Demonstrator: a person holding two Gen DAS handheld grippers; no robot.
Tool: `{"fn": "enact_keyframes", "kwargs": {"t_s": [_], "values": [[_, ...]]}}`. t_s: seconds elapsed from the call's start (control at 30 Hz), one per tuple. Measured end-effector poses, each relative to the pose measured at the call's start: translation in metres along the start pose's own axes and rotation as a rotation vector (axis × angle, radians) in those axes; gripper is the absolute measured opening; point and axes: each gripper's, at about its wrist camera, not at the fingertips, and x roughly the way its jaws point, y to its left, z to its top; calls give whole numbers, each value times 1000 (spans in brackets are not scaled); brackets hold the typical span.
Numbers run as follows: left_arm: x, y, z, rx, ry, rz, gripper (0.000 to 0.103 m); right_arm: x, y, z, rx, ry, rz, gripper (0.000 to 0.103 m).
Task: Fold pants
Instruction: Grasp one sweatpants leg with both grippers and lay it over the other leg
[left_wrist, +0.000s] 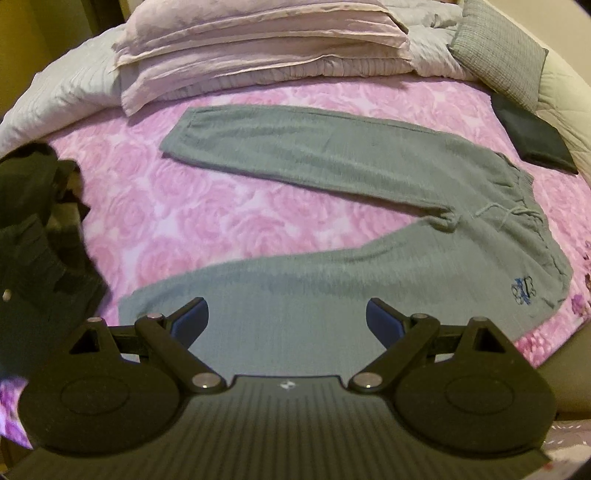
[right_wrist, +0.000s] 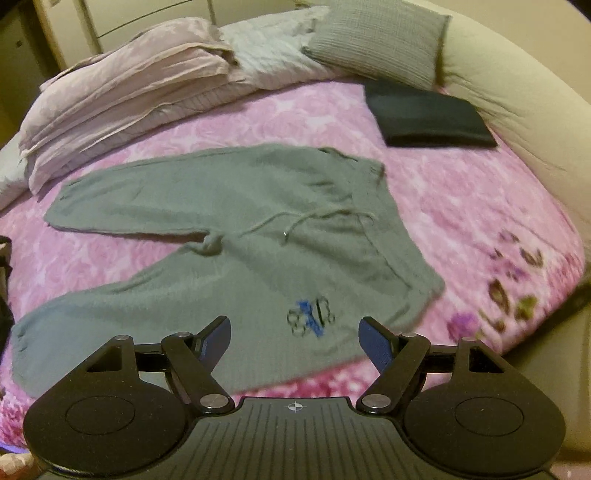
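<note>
Your left gripper (left_wrist: 287, 317) and right gripper (right_wrist: 294, 334), jaws spread and empty, hover above grey knit drawstring pants (left_wrist: 332, 173) lying spread, legs leftward, on the pink rose-print bedspread (left_wrist: 184, 221).

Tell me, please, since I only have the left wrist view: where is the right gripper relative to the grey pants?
Observer: The right gripper hangs over the waist end of the grey pants, with the blue emblem showing between its open fingers.
Operator: Is it holding any cloth?
Observer: No, nothing is between the blue pads; the jaws stand apart, clear of the fabric.
Operator: Thank you. Can you see the drawstring better than I can?
Observer: Yes, the drawstring lies loose across the front, and one cord ends in a small metal tip.
Operator: Anything beyond the waistband?
Observer: A dark folded garment lies apart from the pants, near the grey cushion.
</note>
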Motion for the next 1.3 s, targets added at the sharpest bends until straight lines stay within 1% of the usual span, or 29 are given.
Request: {"fn": "enact_keyframes", "kwargs": {"t_s": [0.07,0.17,0.23,0.3,0.37,0.43,0.53,0.67,0.73,0.83,0.87,0.9,0.93,0.97,1.07,1.1,1.13,1.17,1.2,1.23,1.27,1.3], "values": [[19,-4,10,16,-2,-3,90,22,-3,11,-26,21,6,74],[61,-14,27,63,10,-9,90,64,-10,30,-57,42,29,74],[93,-23,41,113,13,-16,90,100,-15,47,-99,62,49,74],[128,-32,57,159,-2,-27,90,134,-18,64,-139,64,50,74],[164,-41,80,203,-23,-43,90,169,-22,85,-179,69,56,73],[195,-48,106,256,-62,-83,88,201,-26,111,-223,53,76,73],[240,-60,152,376,-129,-122,87,241,-30,155,-307,12,103,73],[292,-74,210,539,-182,-125,84,288,-31,214,-420,-34,124,73],[317,-79,238,590,-188,-130,84,313,-32,236,-453,-31,128,73],[351,-83,269,640,-182,-172,83,348,-37,258,-469,-2,142,72],[363,-86,278,657,-163,-178,80,358,-40,263,-464,13,147,71],[373,-87,285,675,-143,-186,72,367,-44,266,-457,31,158,69],[384,-87,290,697,-124,-190,70,375,-47,268,-451,46,167,67],[393,-87,294,724,-108,-189,68,382,-51,270,-442,62,185,65],[414,-82,299,804,-49,-184,69,395,-61,274,-398,95,244,60],[420,-78,300,816,-28,-197,70,398,-64,274,-377,103,262,58],[425,-75,301,814,-18,-221,70,401,-67,275,-358,114,284,54],[425,-71,302,808,-10,-234,69,402,-67,274,-347,119,294,47],[427,-70,303,807,-1,-251,63,402,-67,273,-346,118,298,43],[427,-70,302,820,5,-268,59,401,-66,272,-353,114,304,36],[425,-72,301,837,5,-278,47,398,-64,270,-364,108,301,27],[421,-74,298,859,3,-288,32,394,-62,267,-375,100,295,23]]}}
